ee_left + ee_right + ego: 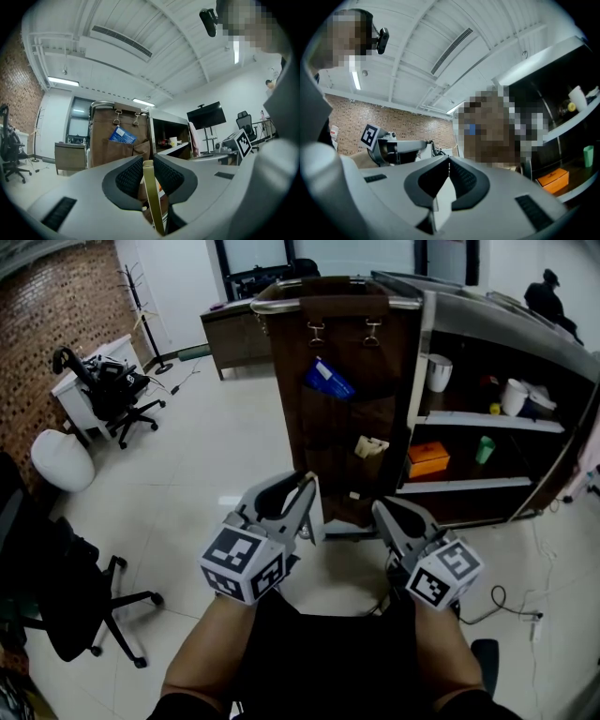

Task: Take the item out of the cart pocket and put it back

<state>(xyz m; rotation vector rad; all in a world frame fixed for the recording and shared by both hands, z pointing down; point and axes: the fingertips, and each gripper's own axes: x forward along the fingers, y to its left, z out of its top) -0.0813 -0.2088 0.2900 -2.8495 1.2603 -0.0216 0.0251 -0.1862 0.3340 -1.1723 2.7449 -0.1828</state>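
Note:
The cart's brown fabric pocket panel (291, 418) hangs straight ahead. A blue packet (327, 381) (123, 135) sticks out of an upper pocket, and a beige-white item (369, 447) sits in a lower one. My left gripper (307, 486) (147, 165) is held low over my lap, short of the cart, shut on a thin flat olive-edged item (153, 201) that I see edge-on. Beside it, my right gripper (381, 508) (449, 161) has its jaw tips together, with a white flat piece (443, 202) wedged between the pads.
Cart shelves on the right carry an orange box (427, 458), a green cup (484, 448) and white cups (439, 371). A black office chair (70, 606) stands close at left, with another chair (117, 395) by a white desk. A cable (502, 601) lies on the floor at right.

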